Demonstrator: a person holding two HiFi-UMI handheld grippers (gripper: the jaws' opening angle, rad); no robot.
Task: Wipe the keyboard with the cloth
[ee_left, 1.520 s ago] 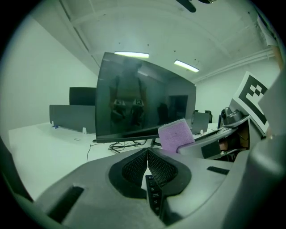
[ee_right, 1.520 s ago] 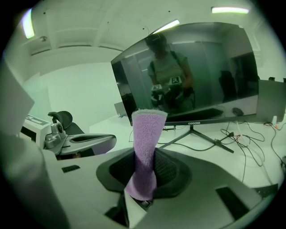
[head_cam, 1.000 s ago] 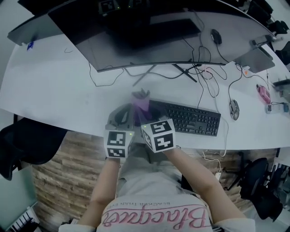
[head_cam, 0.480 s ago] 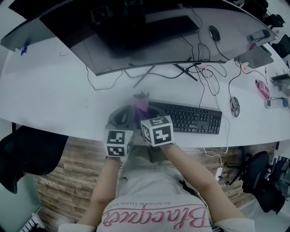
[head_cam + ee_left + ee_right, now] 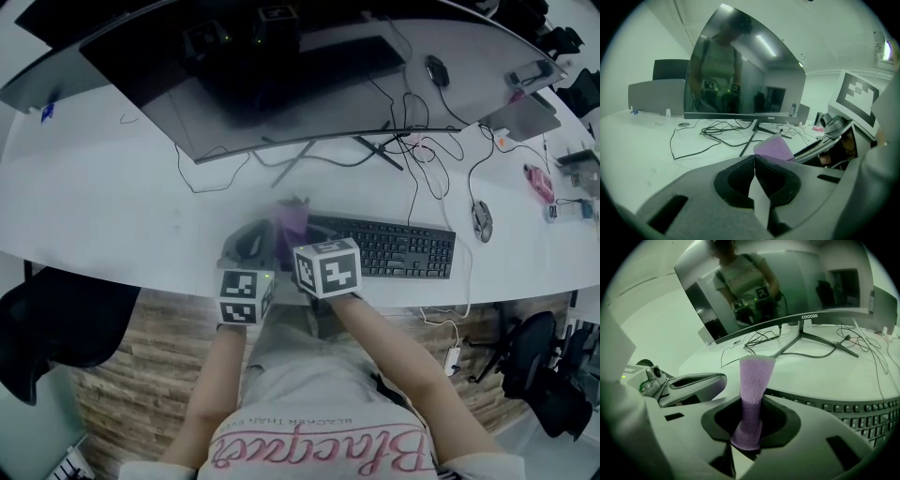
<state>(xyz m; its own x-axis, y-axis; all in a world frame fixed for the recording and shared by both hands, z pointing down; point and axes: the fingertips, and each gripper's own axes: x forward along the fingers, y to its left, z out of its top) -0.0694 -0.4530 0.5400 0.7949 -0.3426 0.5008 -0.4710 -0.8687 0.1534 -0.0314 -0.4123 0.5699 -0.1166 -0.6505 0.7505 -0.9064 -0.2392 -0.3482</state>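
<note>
A purple cloth (image 5: 754,385) stands pinched between the jaws of my right gripper (image 5: 751,427), which is shut on it. In the head view the cloth (image 5: 289,219) sticks up over the left end of the black keyboard (image 5: 394,247), in front of my right gripper (image 5: 298,234). The keyboard (image 5: 853,416) runs off to the right below the cloth. My left gripper (image 5: 754,165) is shut with nothing between its jaws; it sits just left of the right one, at the desk's front edge (image 5: 251,240). The cloth (image 5: 774,148) shows to its right.
A wide curved monitor (image 5: 262,75) stands behind on a thin stand, with loose cables (image 5: 422,150) on the white desk (image 5: 103,206). Two mice (image 5: 482,221) and small items lie at the right. A black chair (image 5: 56,309) sits at lower left.
Both grippers have stayed close together at the keyboard's left end; the view has shifted slightly. The cloth remains held in the right gripper.
</note>
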